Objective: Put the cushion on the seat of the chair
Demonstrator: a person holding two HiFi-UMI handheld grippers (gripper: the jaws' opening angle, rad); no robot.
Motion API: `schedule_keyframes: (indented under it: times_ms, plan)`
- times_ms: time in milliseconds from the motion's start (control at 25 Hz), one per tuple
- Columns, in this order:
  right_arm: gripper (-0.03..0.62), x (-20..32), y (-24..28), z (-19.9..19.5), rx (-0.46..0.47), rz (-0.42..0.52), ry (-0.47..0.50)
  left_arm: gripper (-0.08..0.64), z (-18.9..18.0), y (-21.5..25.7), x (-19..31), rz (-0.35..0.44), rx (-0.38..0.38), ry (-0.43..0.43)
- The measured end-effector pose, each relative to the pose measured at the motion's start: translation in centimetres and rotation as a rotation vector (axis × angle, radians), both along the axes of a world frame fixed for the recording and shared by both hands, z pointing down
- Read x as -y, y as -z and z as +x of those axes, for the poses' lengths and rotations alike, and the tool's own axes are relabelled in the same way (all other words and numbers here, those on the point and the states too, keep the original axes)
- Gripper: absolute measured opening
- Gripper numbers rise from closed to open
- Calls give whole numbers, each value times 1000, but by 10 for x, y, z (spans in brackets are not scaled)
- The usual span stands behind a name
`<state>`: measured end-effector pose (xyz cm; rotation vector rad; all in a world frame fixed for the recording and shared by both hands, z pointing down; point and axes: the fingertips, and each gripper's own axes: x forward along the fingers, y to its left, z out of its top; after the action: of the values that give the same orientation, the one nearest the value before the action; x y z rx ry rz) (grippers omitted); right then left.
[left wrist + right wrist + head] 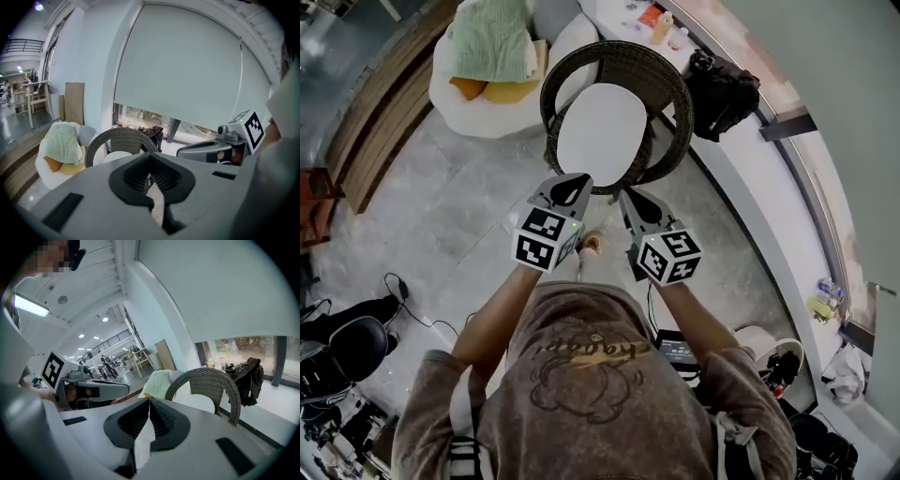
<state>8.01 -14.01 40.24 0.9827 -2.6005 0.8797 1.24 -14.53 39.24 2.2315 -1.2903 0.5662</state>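
Observation:
A white oval cushion [602,136] lies inside the round dark wicker chair [671,112], on its seat and a little left of centre. My left gripper [574,184] and right gripper [626,195] hang side by side high above the floor, in front of the chair. Their tips point at the cushion's near edge. Both are shut, pads meeting, with nothing gripped. In the left gripper view the jaws [150,176] are shut below the chair [96,145] and the cushion [117,157]. The right gripper view shows the same: shut jaws [149,411], chair [232,394], cushion [201,403].
A white beanbag [464,103] with a green cloth [490,39] and a yellow pillow [511,92] sits behind the chair on the left. A black bag [722,89] rests on the white window ledge [787,225] on the right. Cables and dark gear [352,352] lie at the lower left.

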Motion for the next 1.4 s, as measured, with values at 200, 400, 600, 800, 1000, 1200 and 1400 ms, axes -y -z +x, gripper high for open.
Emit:
schedule_keyframes:
  times_ms: [200,400,600,800,1000,1200,1400]
  plan:
    - [20,-31,49,2,25,67,-6,5,1,42,-37,66,1,-22]
    - [20,-46,79,-1,42,143,-11,5,-2,72,-53,150,16,-27]
    - [20,-55,94,-9,47,186,7,5,-8,87,-61,193,17,-16]
    - [20,-60,101,-21,36,224,32,5,-15,89,-67,206,11,-16]
    - [20,-68,108,-29,30,251,61,5,-13,91,-73,211,11,-27]
    - [20,-75,111,-29,36,264,74,5,-8,93,-78,220,14,-28]
    - [20,-74,110,-28,45,261,89,5,-7,91,-77,215,16,-26]
